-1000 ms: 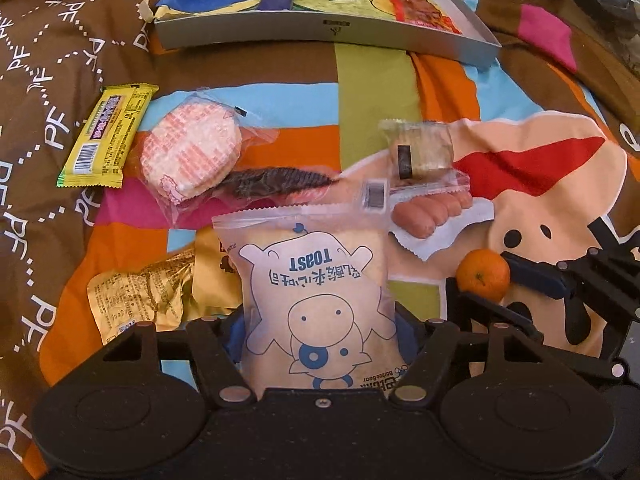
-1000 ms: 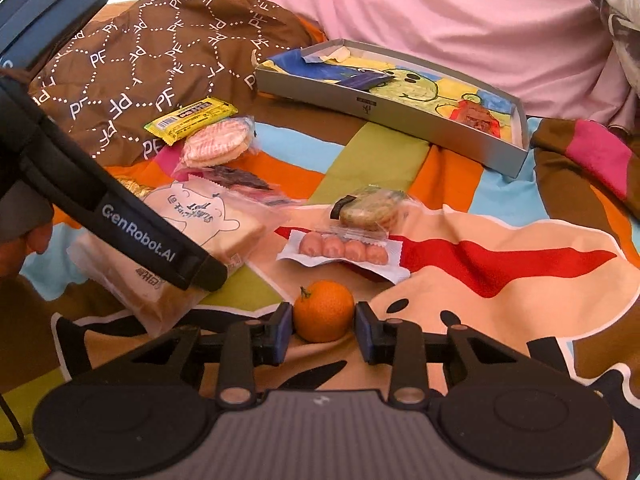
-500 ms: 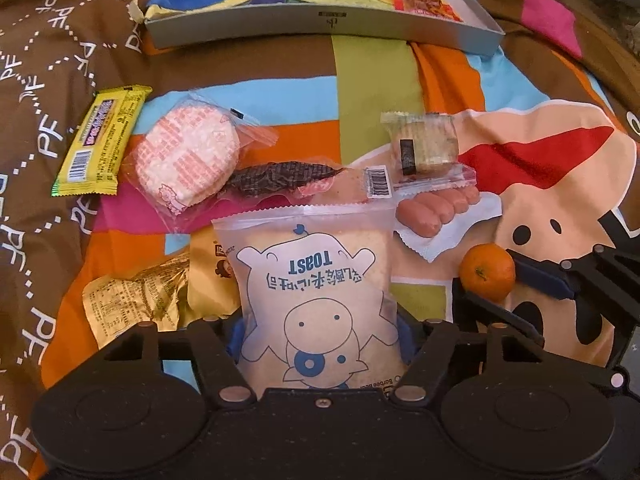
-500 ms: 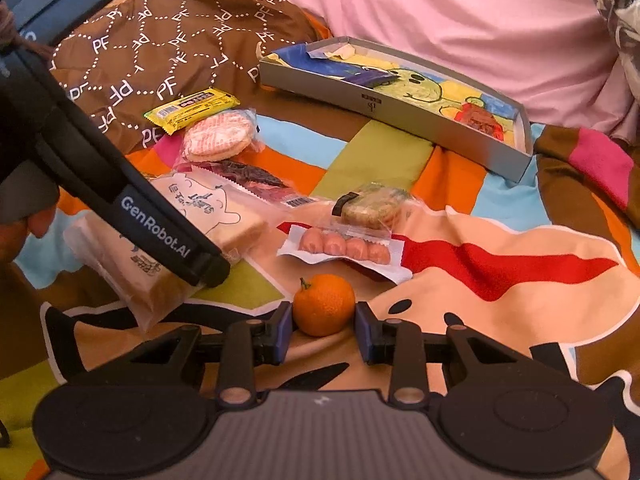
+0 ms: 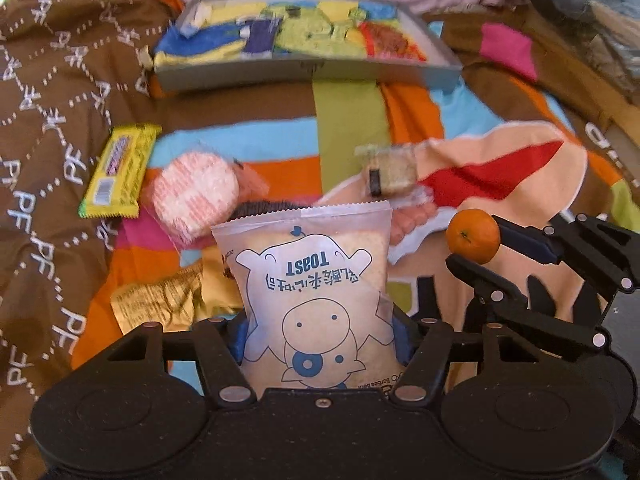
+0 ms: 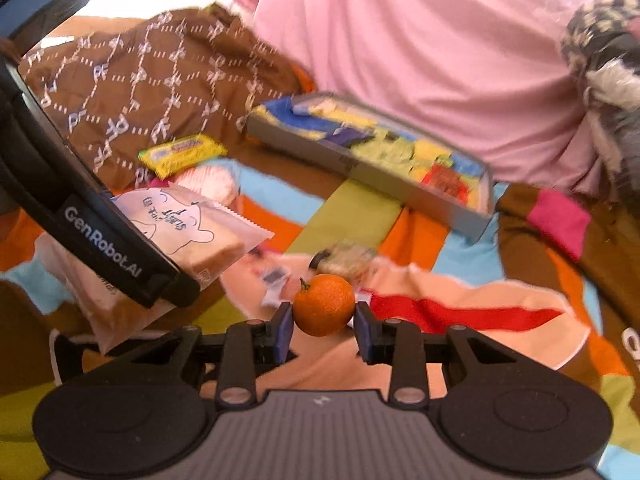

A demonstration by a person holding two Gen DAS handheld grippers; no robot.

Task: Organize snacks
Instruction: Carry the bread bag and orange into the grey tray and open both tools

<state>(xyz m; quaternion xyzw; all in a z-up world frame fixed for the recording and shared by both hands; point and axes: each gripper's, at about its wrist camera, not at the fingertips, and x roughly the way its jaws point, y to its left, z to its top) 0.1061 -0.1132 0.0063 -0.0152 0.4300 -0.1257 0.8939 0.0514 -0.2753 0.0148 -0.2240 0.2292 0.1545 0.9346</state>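
My left gripper (image 5: pixel 319 334) is shut on a white toast packet (image 5: pixel 310 280) with a blue cartoon pig, held above the blanket; the same toast packet (image 6: pixel 188 236) shows at the left of the right wrist view. My right gripper (image 6: pixel 323 326) is shut on a small orange mandarin (image 6: pixel 324 305), lifted off the bedspread. The mandarin (image 5: pixel 473 236) and the right gripper's fingers (image 5: pixel 524 240) also appear at the right of the left wrist view. A grey tray (image 5: pixel 304 70) with a colourful cartoon lining lies farther back, holding a few small packets.
On the patchwork blanket lie a yellow candy bar (image 5: pixel 120 170), a round pink-striped cracker pack (image 5: pixel 194 192), a gold wrapper (image 5: pixel 160 300), a wrapped cake (image 5: pixel 390 168) and a sausage pack (image 5: pixel 412 216). A pink pillow (image 6: pixel 400 40) stands behind the tray (image 6: pixel 360 164).
Both grippers have risen and tilted up with their loads: the toast packet and the mandarin left the blanket, and the tray now sits lower in both views.
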